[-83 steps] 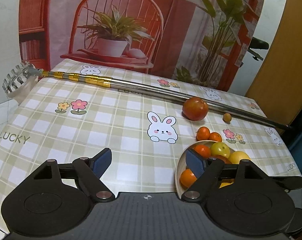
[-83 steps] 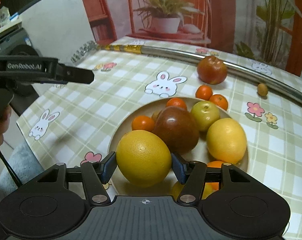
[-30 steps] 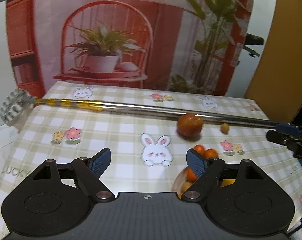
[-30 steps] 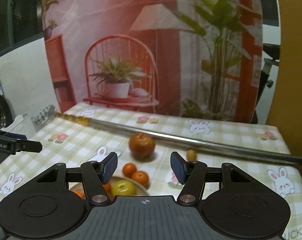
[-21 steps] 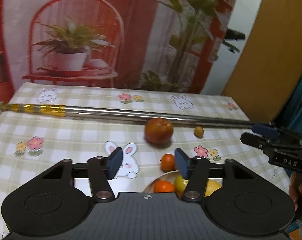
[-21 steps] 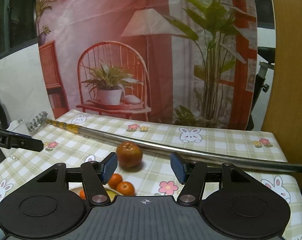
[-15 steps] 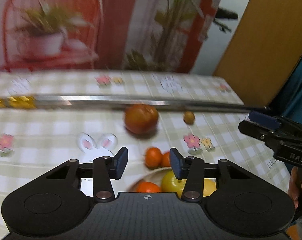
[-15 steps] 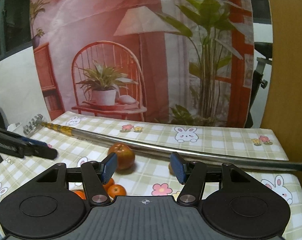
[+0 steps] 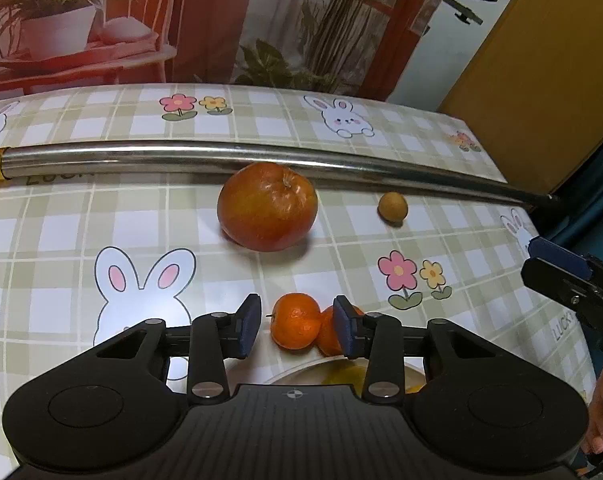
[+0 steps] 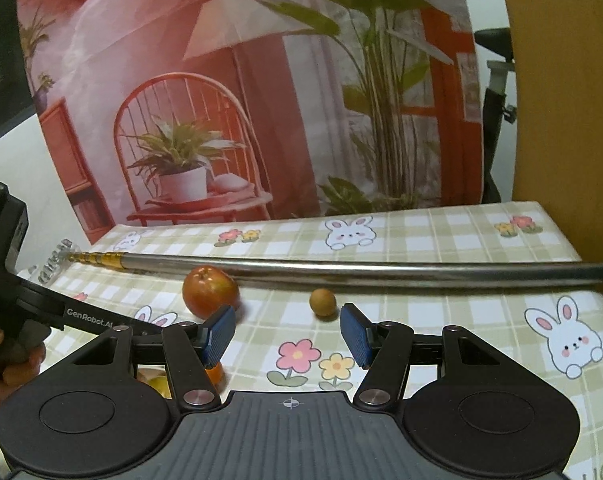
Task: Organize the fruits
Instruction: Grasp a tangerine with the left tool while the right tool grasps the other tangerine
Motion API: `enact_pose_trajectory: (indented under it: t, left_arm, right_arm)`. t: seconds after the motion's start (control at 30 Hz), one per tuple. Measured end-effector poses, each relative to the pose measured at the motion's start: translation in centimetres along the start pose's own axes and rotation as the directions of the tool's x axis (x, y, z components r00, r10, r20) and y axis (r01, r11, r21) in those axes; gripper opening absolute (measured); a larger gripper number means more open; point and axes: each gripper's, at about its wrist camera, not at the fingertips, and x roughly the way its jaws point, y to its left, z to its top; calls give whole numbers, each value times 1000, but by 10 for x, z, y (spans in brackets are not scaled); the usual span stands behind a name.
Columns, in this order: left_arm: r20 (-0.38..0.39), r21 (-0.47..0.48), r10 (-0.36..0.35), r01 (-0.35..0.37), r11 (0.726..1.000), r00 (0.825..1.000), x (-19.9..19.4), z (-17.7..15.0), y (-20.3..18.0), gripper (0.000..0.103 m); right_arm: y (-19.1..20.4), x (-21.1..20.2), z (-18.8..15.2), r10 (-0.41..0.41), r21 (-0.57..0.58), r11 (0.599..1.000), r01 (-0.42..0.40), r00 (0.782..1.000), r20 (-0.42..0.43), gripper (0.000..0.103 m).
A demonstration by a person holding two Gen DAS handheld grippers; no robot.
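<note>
In the left wrist view my left gripper (image 9: 296, 326) is open, its pads on either side of a small tangerine (image 9: 295, 321) on the table. A second tangerine (image 9: 328, 334) touches it, partly behind the right pad. The plate (image 9: 297, 372) rim shows just below them. A big red apple (image 9: 267, 205) and a small brown round fruit (image 9: 392, 208) lie farther back. In the right wrist view my right gripper (image 10: 287, 334) is open and empty above the tablecloth; the apple (image 10: 209, 290) and small fruit (image 10: 322, 301) lie beyond it.
A long steel pole with a gold end (image 9: 237, 158) lies across the table behind the fruit; it also shows in the right wrist view (image 10: 341, 270). The other gripper's body (image 9: 573, 280) sits at the right edge. A printed backdrop stands behind the table.
The right gripper let go of the large yellow fruit at the plate and rose, open. The left gripper narrowed, swung right and dropped down around the tangerine.
</note>
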Motion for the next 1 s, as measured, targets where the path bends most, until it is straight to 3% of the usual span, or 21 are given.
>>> enact_pose_trajectory:
  t: [0.1,0.17,0.27,0.57,0.9,1.0]
  left_arm:
    - [-14,-13,-11,10,1000,1000,4,-1,3,38]
    - [-22,-23,-21,20,1000,1000,6,-2,5,29]
    - [-11,-32,-33,33,999,999,4,-3,8,27]
    - [40,-16,28,-27,1000,999,-17,-10,20,19]
    - [25,-112,11,-8,994,1000,-23,-19,51,19]
    - [39,-140,-13,19,990,999,-25,-18,57,25]
  right_arm:
    - [-4,2,-2,6,14,1000,-6,1000,-3,55]
    - [-5,3,-2,9,18,1000,-9,1000,-8,55]
    - [-6,6,-3,14,24,1000,-14,1000,-17,55]
    - [2,18,-7,67,26,998,-65,995,-71,55]
    - [33,65,-5,155,-7,987,-159,967,-201,55]
    - [41,76,-4,165,-6,985,-171,961,-221,55]
